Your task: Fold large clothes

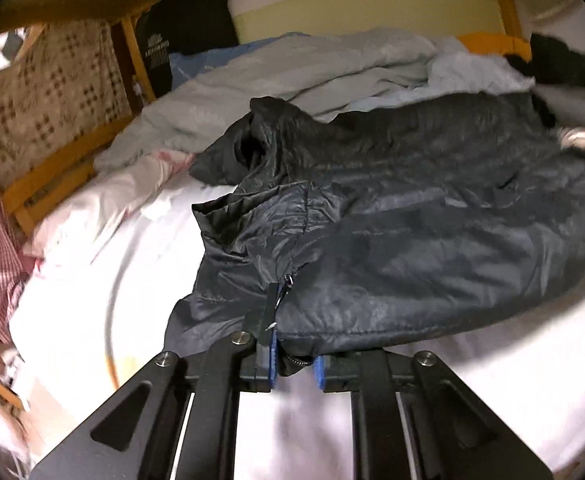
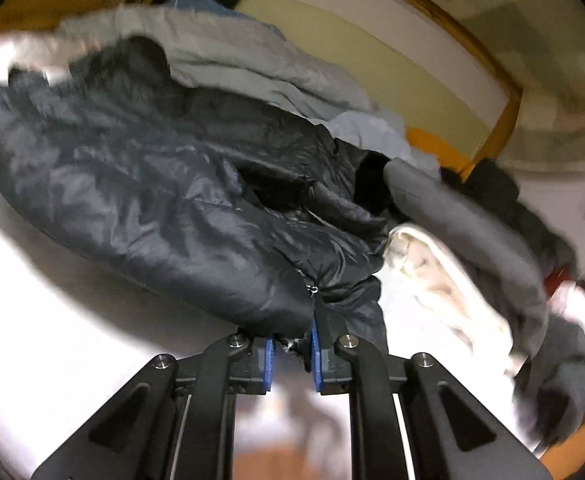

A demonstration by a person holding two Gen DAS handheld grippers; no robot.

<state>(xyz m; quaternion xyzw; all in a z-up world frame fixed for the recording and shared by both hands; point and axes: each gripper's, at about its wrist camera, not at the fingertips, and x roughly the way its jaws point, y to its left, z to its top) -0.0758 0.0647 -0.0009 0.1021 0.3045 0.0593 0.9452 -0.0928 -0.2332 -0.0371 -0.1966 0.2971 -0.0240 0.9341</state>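
One dark puffer jacket [image 1: 412, 216] lies across the white bed sheet [image 1: 104, 280], its hem at the near edge. The left gripper [image 1: 294, 360] pinches that hem by the zipper [image 1: 286, 284], jaws nearly together. The right gripper [image 2: 292, 356] likewise clamps dark fabric. Behind, a grey blanket [image 1: 292, 76] is bunched; the clothes pile [image 2: 472, 240] at the sheet's right edge is blurred.

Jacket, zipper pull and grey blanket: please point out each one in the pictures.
jacket [image 1: 432, 208], left wrist view, on its dark quilted body.
zipper pull [image 1: 288, 280], left wrist view, on the metal tab near the hem.
grey blanket [image 1: 292, 68], left wrist view, on its crumpled middle.
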